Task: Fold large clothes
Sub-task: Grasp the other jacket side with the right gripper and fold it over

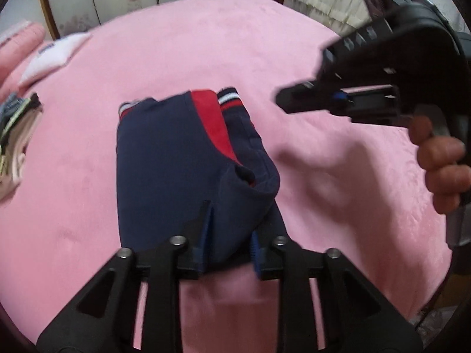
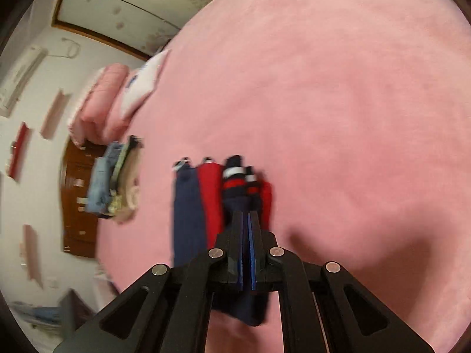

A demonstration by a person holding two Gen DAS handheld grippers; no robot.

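While the folded navy garment [image 1: 188, 158] with its red panel and striped cuffs lies near the middle of the pink bedspread [image 1: 206, 44], the left gripper [image 1: 226, 229] sits at its near edge with its fingers spread, one on each side of a raised fold of navy cloth, not pressed onto it. The right gripper [image 1: 297, 100] hangs to the right of the garment, above the bedspread and apart from the cloth in the left wrist view, a hand [image 1: 441, 161] wrapped round its handle. In its own view the right gripper [image 2: 246, 214] has its blue-lined fingers pressed together with only a thin slit between them, and whether any cloth is caught there I cannot tell. At the far left edge of the bed sits a stack of folded clothes [image 2: 114, 185], with a pink pillow [image 2: 100, 103] beyond it.
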